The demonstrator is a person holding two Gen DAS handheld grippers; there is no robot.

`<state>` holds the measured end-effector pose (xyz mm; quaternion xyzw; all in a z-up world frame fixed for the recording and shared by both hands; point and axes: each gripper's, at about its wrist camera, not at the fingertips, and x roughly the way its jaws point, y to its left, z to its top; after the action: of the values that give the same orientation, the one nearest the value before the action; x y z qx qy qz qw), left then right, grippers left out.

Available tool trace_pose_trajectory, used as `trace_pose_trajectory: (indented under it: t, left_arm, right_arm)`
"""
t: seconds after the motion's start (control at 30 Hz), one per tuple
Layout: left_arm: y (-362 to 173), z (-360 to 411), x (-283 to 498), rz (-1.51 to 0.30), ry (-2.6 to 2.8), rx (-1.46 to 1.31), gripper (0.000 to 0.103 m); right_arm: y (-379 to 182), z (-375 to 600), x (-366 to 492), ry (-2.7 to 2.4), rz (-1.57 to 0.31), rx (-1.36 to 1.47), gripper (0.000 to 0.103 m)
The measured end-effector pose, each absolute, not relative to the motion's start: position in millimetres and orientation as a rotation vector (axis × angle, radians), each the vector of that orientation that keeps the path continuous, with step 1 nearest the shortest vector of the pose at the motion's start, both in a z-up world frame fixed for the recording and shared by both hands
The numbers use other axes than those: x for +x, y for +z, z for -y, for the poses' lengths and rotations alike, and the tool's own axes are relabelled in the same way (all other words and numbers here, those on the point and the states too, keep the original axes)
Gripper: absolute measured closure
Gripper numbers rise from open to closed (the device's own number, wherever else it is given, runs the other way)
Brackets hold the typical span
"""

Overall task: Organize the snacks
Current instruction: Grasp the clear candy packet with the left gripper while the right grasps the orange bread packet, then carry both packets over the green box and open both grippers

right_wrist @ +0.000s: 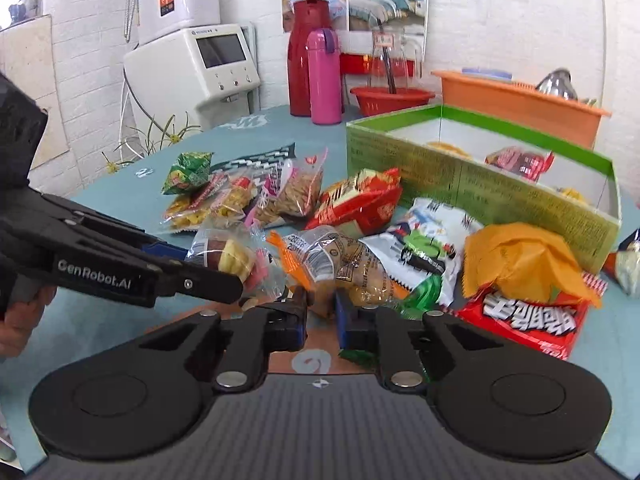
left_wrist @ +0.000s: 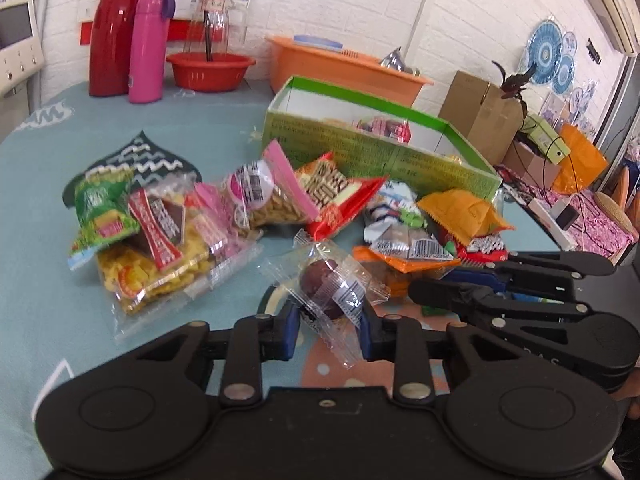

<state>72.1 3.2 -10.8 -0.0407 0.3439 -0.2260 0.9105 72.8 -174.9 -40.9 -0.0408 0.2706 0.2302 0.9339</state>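
Left gripper (left_wrist: 328, 326) clamped on a clear-wrapped plum candy (left_wrist: 326, 290), held above the table (left_wrist: 48, 312). Right gripper (right_wrist: 322, 314) narrowly parted, nosing into a snack pile (right_wrist: 360, 264); grasp unclear. Green box (right_wrist: 480, 176) behind.

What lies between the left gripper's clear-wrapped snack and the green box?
In the left wrist view, the red snack packet lies on the table between the clear-wrapped snack, held by the left gripper, and the green box.
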Motion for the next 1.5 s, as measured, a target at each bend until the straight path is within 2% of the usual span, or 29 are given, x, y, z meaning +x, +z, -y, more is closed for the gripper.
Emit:
trace_pose_trajectory:
  t: [0.37,0.43,0.47,0.5,0.53,0.77,1.5]
  left_arm:
    - [18,-1,79,-0.637,-0.456,-0.059,0.031]
    - [16,0,81,-0.643,-0.449,-0.054,0.032]
    - [15,-1,81,-0.647,-0.446,-0.055,0.032]
    - [14,-1,82,-0.649,-0.444,-0.057,0.032]
    - [14,-2,81,-0.65,-0.442,-0.058,0.032]
    - [14,-8,80,-0.645,-0.426,-0.046,0.032]
    - [10,-1,96,-0.649,-0.437,-0.041,0.031]
  right_arm:
    - [-12,183,63,0.472,-0.465,-0.1,0.079]
    - [-16,179,62,0.483,-0.455,-0.136,0.062]
    - [-18,176,61,0.48,-0.454,-0.159,0.041]
    - [-21,171,60,0.478,-0.455,-0.188,0.01]
    - [-24,166,59,0.473,-0.448,-0.22,0.0]
    - [-52,141,76,0.432,-0.496,-0.362,0.004]
    - [-35,182,13,0.387,-0.484,-0.243,0.0]
